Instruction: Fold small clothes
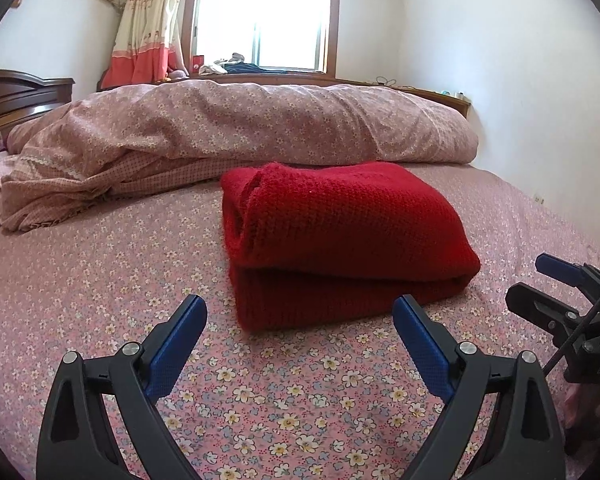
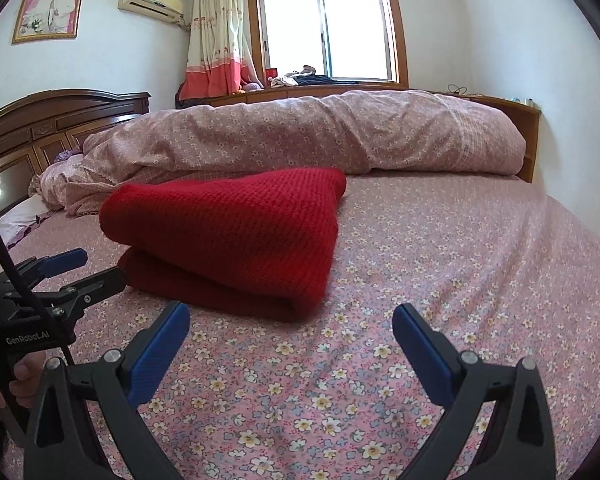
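A red knitted sweater (image 1: 340, 236) lies folded in a thick stack on the floral bed sheet (image 1: 100, 272). It also shows in the right wrist view (image 2: 236, 236). My left gripper (image 1: 300, 312) is open and empty, just short of the sweater's near edge. My right gripper (image 2: 292, 316) is open and empty, just short of the sweater's near right corner. The right gripper also shows at the right edge of the left wrist view (image 1: 540, 284), and the left gripper at the left edge of the right wrist view (image 2: 96, 268).
A rolled pink floral quilt (image 1: 240, 124) lies across the bed behind the sweater. A dark wooden headboard (image 2: 60, 120) stands at the left. A window (image 2: 324, 36), a curtain (image 2: 220, 40) and a low cabinet are at the back. White walls close the right side.
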Demonstrator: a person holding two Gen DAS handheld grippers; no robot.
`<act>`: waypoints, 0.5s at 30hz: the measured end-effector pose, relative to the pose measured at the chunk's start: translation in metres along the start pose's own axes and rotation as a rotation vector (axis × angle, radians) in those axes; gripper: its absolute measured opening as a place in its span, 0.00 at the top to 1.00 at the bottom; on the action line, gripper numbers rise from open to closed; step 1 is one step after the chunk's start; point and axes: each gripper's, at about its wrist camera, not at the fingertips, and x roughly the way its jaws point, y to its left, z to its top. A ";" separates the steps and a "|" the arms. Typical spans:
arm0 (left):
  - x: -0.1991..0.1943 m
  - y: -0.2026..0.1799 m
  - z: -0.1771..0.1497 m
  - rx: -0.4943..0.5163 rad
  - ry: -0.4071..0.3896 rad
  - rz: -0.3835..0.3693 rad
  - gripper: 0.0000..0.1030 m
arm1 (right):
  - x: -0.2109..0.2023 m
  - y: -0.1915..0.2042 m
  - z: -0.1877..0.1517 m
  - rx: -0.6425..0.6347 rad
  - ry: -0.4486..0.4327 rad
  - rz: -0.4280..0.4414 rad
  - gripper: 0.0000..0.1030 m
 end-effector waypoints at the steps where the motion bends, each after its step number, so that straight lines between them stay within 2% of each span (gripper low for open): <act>1: 0.000 -0.001 0.000 0.004 0.000 0.001 0.12 | 0.000 0.000 0.000 -0.001 0.000 0.000 0.00; 15: 0.002 -0.001 0.000 0.009 0.014 0.000 0.12 | 0.000 -0.003 0.000 0.007 0.009 -0.006 0.00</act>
